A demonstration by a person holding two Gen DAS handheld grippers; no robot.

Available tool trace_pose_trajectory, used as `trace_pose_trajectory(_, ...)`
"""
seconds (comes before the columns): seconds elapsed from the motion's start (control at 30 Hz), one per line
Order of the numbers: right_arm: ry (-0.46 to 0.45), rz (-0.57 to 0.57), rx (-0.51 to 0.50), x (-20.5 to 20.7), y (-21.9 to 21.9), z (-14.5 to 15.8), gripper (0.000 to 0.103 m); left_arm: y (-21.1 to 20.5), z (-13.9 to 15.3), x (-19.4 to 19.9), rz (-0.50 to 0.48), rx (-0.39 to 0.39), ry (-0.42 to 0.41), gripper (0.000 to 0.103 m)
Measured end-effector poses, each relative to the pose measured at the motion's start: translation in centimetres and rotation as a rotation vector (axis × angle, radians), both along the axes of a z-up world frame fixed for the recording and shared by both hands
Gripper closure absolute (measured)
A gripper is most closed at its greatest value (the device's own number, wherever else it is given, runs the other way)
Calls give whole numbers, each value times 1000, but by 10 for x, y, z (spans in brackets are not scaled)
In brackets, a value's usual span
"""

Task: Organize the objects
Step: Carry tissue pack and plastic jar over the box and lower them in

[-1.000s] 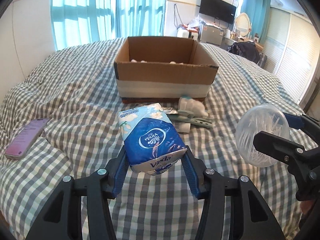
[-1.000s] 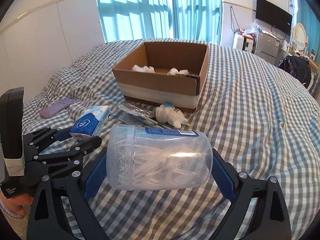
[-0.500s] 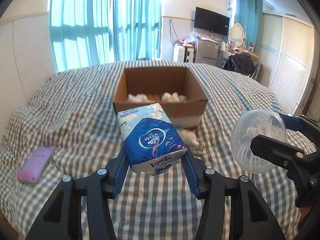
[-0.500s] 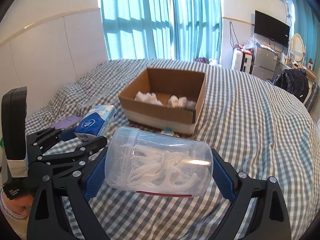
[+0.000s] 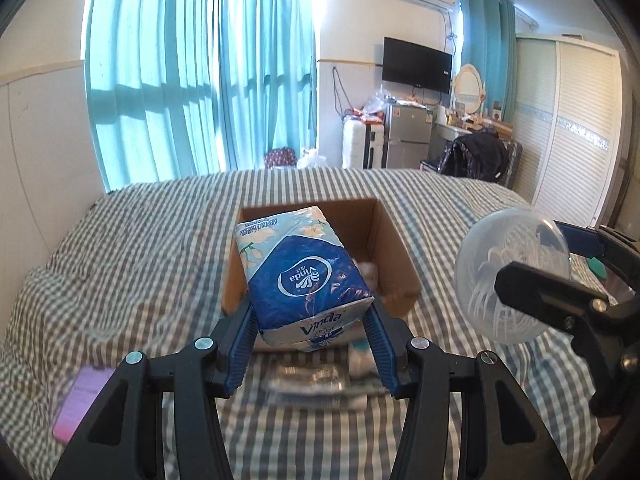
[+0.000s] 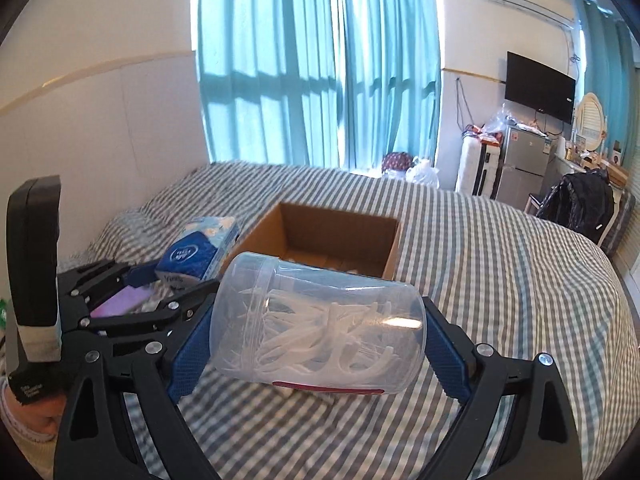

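My left gripper (image 5: 310, 334) is shut on a blue and white Vinda tissue pack (image 5: 300, 268), held in the air in front of the open cardboard box (image 5: 394, 258). My right gripper (image 6: 316, 344) is shut on a clear plastic jar of white floss picks (image 6: 320, 320), held sideways in front of the box (image 6: 384, 236). The jar (image 5: 508, 272) also shows at the right of the left wrist view. The tissue pack (image 6: 198, 252) shows at the left of the right wrist view. White items lie in the box, mostly hidden.
The box sits on a bed with a grey checked cover (image 6: 500, 260). A pink phone (image 5: 80, 404) lies on the bed at lower left. Small white and silver items (image 5: 320, 376) lie in front of the box. Beyond the bed are a fridge, chair and wardrobe.
Both grippers have risen with their loads and tilted up: the box now sits lower and smaller in both views. The tissue pack now overlaps the box opening in the left wrist view.
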State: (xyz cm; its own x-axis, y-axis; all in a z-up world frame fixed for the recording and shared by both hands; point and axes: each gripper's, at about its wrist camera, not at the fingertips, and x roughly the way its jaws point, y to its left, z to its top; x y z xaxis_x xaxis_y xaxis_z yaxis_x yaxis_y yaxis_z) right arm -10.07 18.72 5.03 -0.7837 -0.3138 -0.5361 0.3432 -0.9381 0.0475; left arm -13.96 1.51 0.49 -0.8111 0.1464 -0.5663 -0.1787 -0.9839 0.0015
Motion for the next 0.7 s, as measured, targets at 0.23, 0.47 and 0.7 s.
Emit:
trace_pose_trajectory(0.23,43,-14,-2,-45,-2,18,10,-2,10,-47,15,1,22,50)
trace_pose_trajectory(0.47,56,3,20,-100,-17,21,10,-1,4,-94,20,-12,21,50)
trace_pose_trajectory(0.7,44,5,33,-161,-35,8,10,-1,-20,-133,8,-32,-18,50)
